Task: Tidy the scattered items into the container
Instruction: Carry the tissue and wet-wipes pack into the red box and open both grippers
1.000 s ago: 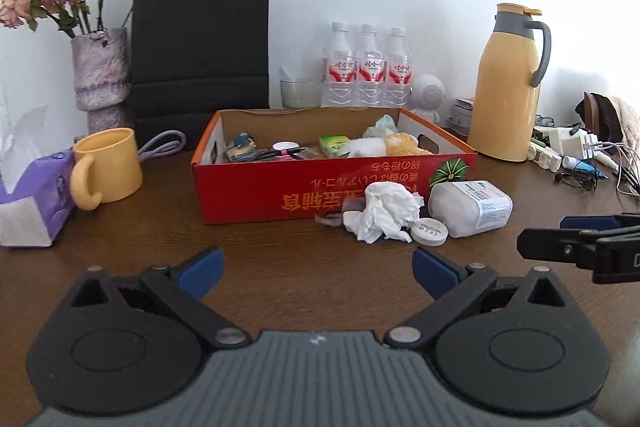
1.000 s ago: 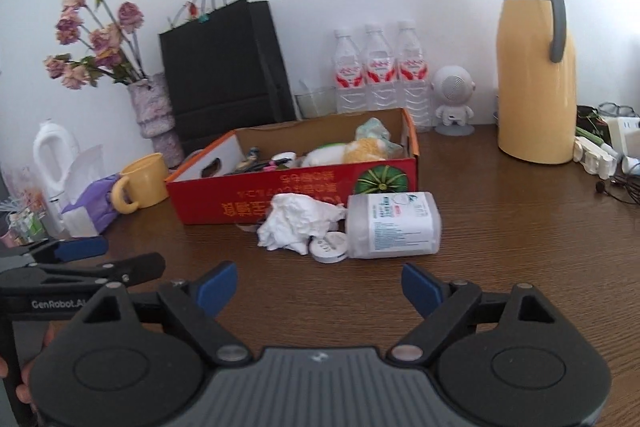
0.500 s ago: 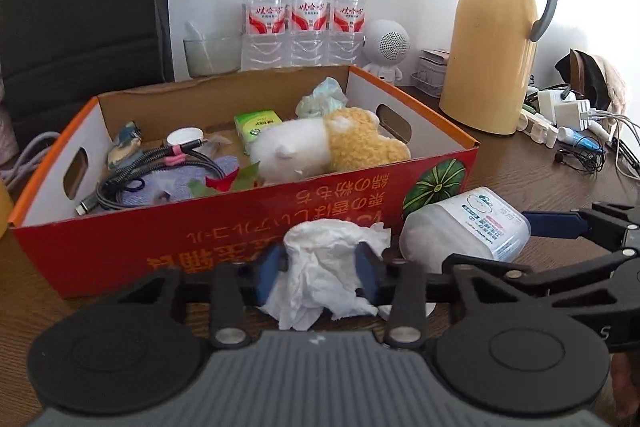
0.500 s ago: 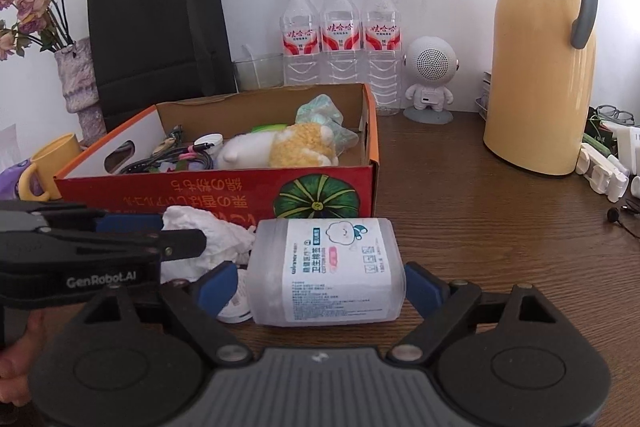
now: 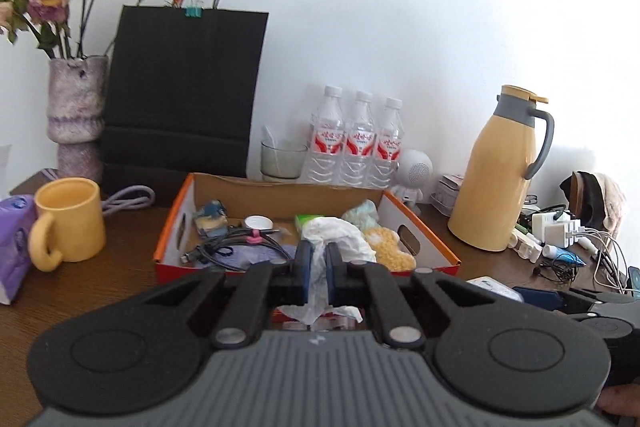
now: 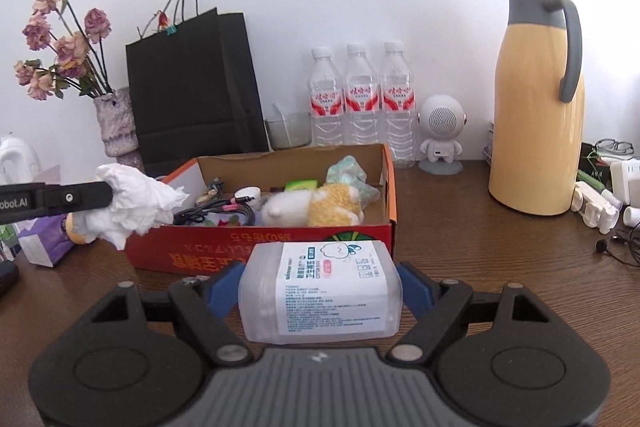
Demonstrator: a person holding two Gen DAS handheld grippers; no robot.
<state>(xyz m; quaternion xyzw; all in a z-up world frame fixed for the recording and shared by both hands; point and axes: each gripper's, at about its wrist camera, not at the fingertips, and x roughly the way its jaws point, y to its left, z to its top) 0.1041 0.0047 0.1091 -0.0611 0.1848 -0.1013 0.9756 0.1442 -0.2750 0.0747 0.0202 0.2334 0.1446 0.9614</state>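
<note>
Tissue [image 5: 320, 267] hides maybe half the box [image 5: 420, 227] contents.

Crumpled tissue [image 5: 325, 243] lifted; jar [image 6: 320, 291] sideways before box [image 6: 256, 259].

my left gripper [image 5: 316, 273] is closing on the crumpled white tissue [image 5: 336, 239], its blue pads pinching the paper, which bulges above them and hangs below, raised in front of the red cardboard box [image 5: 172, 231]. in the box lie tangled black cables [image 5: 236, 247], a small white lid [image 5: 259, 223] and a yellow-and-white plush toy [image 5: 386, 247]. a yellow mug [image 5: 70, 221] stands left of the box, a yellow thermos jug [image 5: 502, 179] stands right of it, and my right gripper [image 5: 576, 301] shows at the right edge.
</note>
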